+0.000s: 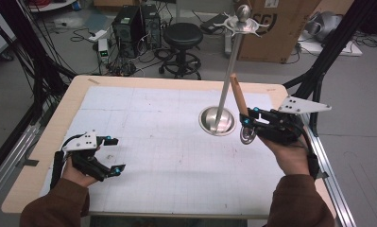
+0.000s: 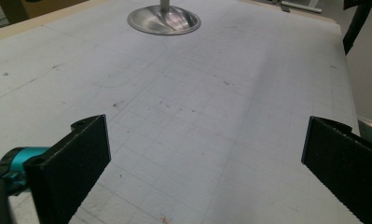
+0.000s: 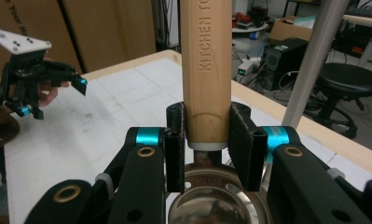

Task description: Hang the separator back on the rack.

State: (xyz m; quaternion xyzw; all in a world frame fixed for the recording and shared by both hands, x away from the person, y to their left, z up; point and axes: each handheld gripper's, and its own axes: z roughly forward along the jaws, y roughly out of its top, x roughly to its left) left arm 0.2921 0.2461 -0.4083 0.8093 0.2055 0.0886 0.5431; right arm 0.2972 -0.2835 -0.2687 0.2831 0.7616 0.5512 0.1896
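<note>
My right gripper (image 1: pixel 248 117) is shut on a kitchen utensil, gripping the lower end of its wooden handle (image 1: pixel 238 97) (image 3: pixel 206 56). The handle points up and leans slightly away, and the utensil's round metal bowl (image 1: pixel 247 136) (image 3: pixel 216 200) hangs below the jaws. Just left of it, a metal stand's round base (image 1: pixel 217 120) (image 2: pixel 164 19) sits on the white mat. The stand's pole (image 1: pixel 228 71) (image 3: pixel 309 60) rises to a ring of hooks (image 1: pixel 243 21). My left gripper (image 1: pixel 116 154) (image 2: pixel 204 158) (image 3: pixel 53 98) stands open and empty, low over the mat's left side.
The white gridded mat (image 1: pixel 167 142) covers a wooden table (image 1: pixel 72 90). A metal rail (image 1: pixel 328 161) runs along the right edge. Beyond the far edge stand a black stool (image 1: pixel 182 35), computer towers (image 1: pixel 129 23) and a cardboard box (image 1: pixel 276 28).
</note>
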